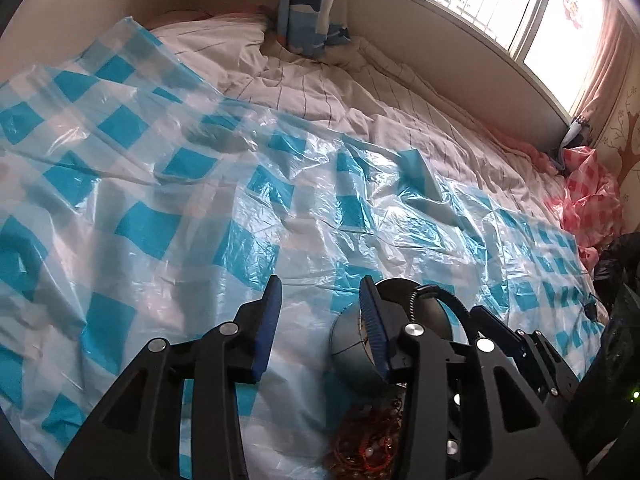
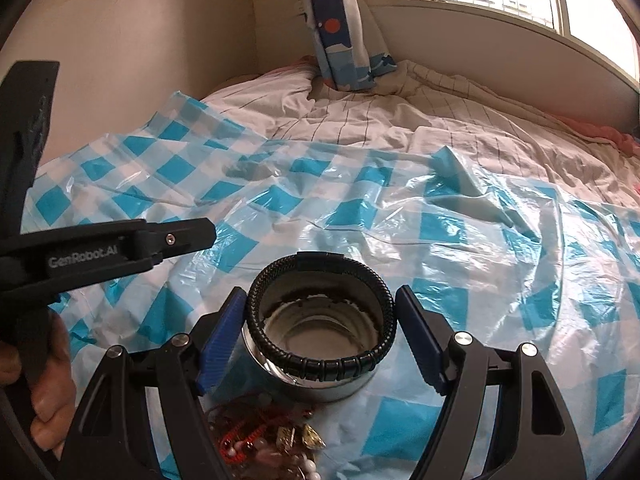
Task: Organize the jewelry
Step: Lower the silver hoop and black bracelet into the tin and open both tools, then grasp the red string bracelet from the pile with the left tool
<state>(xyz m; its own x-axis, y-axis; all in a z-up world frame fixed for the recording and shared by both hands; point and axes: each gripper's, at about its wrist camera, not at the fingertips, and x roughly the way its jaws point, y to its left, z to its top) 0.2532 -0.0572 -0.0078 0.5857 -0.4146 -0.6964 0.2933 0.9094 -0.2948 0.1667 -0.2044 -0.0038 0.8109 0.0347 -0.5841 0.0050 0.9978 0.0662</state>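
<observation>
jewelry heap (image 2: 264, 446): nearest, tangled just below R jaws.
tin (image 2: 308, 376): upright betw R gripper (image 2: 320, 340) pads, no clear contact; jaws released.
bracelet (image 2: 320, 316): ringed flat on tin rim.
L gripper (image 1: 320, 332): released, empty, tin to its right.

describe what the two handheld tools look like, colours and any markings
Both are black plastic frames with cut-out linkage arms, silver round pivot bolts and ribbed blue pads. The left tool is seen from the right wrist view to carry white "GenRobot.AI" lettering on its side. The right tool matches.
</observation>
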